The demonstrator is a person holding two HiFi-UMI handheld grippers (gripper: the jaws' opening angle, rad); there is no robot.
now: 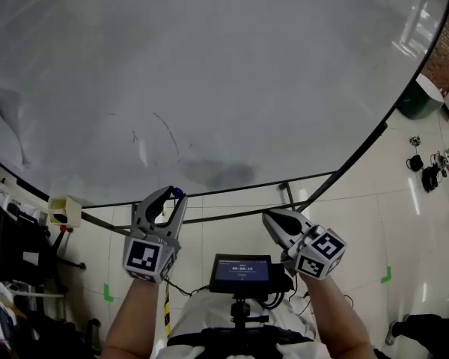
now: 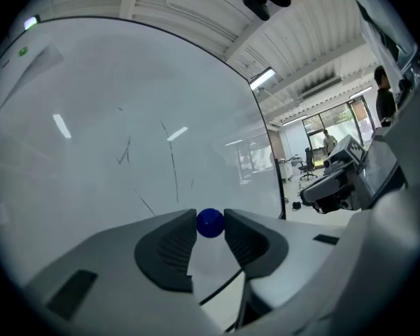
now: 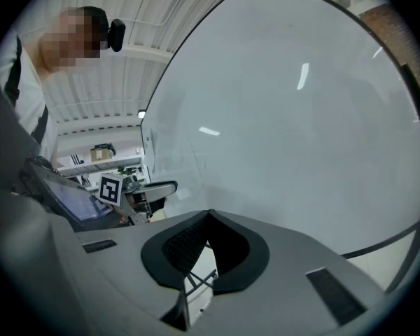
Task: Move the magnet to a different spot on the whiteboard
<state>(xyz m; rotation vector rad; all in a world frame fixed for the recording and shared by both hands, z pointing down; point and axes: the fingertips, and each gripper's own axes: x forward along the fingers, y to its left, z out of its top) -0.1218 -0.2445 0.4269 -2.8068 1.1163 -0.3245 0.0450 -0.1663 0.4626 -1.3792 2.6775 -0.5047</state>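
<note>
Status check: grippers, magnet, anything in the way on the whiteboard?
Left gripper shut on blue magnet, by whiteboard lower edge. Right gripper jaws together, empty. Board bare but faint pen marks; nothing blocking.

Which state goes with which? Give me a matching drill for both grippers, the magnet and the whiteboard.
1 left gripper
2 right gripper
3 magnet
4 whiteboard

A faint pen marks
B blue, round
C jaws together, nothing between them
D shut on the magnet

Pairs: 1-D, 2-C, 3-B, 4-A
</note>
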